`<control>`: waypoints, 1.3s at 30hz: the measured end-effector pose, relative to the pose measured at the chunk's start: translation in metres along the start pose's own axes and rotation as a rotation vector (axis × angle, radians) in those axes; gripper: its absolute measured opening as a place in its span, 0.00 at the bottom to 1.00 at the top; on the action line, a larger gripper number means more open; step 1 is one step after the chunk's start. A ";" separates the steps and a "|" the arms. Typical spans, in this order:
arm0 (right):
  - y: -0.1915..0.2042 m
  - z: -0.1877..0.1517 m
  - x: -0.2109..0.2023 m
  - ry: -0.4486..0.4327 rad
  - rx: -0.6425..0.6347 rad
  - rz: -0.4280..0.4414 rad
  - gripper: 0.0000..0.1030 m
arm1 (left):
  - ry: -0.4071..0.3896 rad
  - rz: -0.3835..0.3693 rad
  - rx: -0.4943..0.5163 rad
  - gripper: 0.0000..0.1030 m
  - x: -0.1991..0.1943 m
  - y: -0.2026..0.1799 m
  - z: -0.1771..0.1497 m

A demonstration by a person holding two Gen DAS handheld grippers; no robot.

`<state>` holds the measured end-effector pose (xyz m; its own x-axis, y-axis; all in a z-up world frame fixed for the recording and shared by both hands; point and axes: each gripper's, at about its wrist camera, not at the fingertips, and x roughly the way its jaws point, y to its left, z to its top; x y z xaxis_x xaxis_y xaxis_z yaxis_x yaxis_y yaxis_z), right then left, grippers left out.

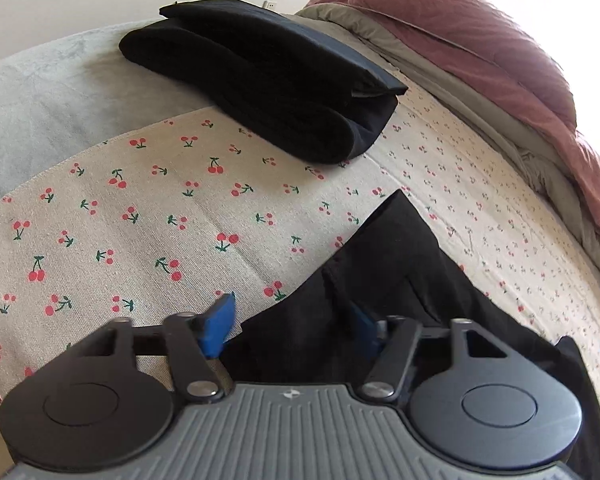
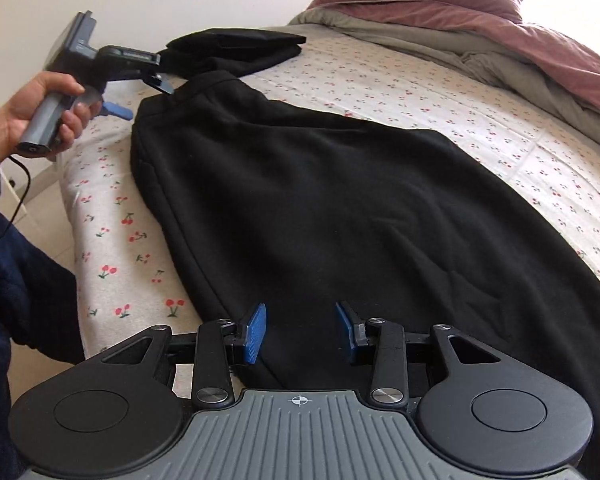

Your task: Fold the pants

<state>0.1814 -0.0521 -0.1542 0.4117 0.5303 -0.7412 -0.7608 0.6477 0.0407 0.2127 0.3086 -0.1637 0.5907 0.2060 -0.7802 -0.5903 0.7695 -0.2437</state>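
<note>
Black pants lie flat on the cherry-print sheet, folded lengthwise. My right gripper is open, its blue pads spread just above the near end of the pants. My left gripper is open at the far corner of the pants, the cloth lying between its blue pads and lifted slightly. In the right wrist view the left gripper is held by a hand at the pants' far left corner.
A stack of folded black garments lies beyond the pants, also in the right wrist view. A maroon duvet with a grey blanket is bunched along the right. The bed's left edge drops to the floor.
</note>
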 end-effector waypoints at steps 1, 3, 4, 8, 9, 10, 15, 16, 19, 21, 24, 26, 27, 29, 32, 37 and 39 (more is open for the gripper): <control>0.002 -0.002 0.001 0.006 -0.005 0.025 0.36 | -0.013 0.063 0.044 0.23 0.002 -0.004 -0.007; 0.003 -0.006 0.009 0.044 -0.009 0.046 0.36 | -0.044 0.081 0.075 0.13 0.000 -0.008 -0.012; 0.004 -0.010 0.015 0.081 -0.005 0.038 0.35 | -0.052 0.081 0.083 0.11 -0.002 -0.007 -0.013; 0.002 -0.016 0.017 0.094 0.021 0.079 0.38 | -0.097 0.113 0.119 0.09 -0.018 -0.006 -0.021; 0.001 -0.017 0.016 0.100 0.032 0.094 0.38 | -0.100 0.116 0.121 0.09 -0.020 -0.004 -0.022; -0.001 -0.018 0.015 0.101 0.039 0.102 0.37 | -0.097 0.112 0.122 0.09 -0.018 -0.002 -0.022; -0.008 -0.020 0.011 0.079 0.061 0.120 0.36 | -0.078 0.145 0.154 0.24 -0.008 -0.010 -0.019; -0.010 -0.020 0.008 0.075 0.070 0.124 0.36 | -0.074 0.156 0.140 0.26 -0.011 -0.012 -0.016; -0.020 -0.018 -0.013 0.023 0.104 0.150 0.37 | -0.147 0.190 0.076 0.40 -0.029 -0.012 -0.004; -0.030 -0.017 -0.033 -0.051 0.143 0.143 0.45 | -0.219 0.192 0.059 0.51 -0.046 -0.016 0.002; -0.066 -0.023 -0.060 -0.142 0.276 0.080 0.61 | -0.248 0.128 0.091 0.53 -0.058 -0.036 0.002; -0.094 -0.032 -0.068 -0.146 0.389 -0.006 0.61 | -0.211 0.046 0.150 0.55 -0.055 -0.061 -0.005; -0.105 -0.036 -0.069 -0.139 0.431 -0.048 0.61 | -0.187 0.004 0.190 0.57 -0.053 -0.075 -0.011; -0.135 -0.050 -0.065 -0.049 0.561 -0.164 0.61 | -0.137 -0.074 0.299 0.57 -0.043 -0.113 -0.031; -0.180 -0.079 -0.063 0.048 0.764 -0.246 0.60 | -0.103 -0.135 0.493 0.58 -0.034 -0.166 -0.069; -0.214 -0.124 -0.103 0.019 0.879 -0.315 0.57 | 0.039 -0.184 0.628 0.59 -0.006 -0.213 -0.112; -0.217 -0.143 -0.120 0.013 0.904 -0.314 0.56 | 0.072 -0.159 0.644 0.64 0.004 -0.221 -0.120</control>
<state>0.2253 -0.3346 -0.1704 0.5215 0.2580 -0.8133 0.0606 0.9396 0.3370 0.2797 0.0664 -0.1820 0.5917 0.0369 -0.8053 -0.0394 0.9991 0.0167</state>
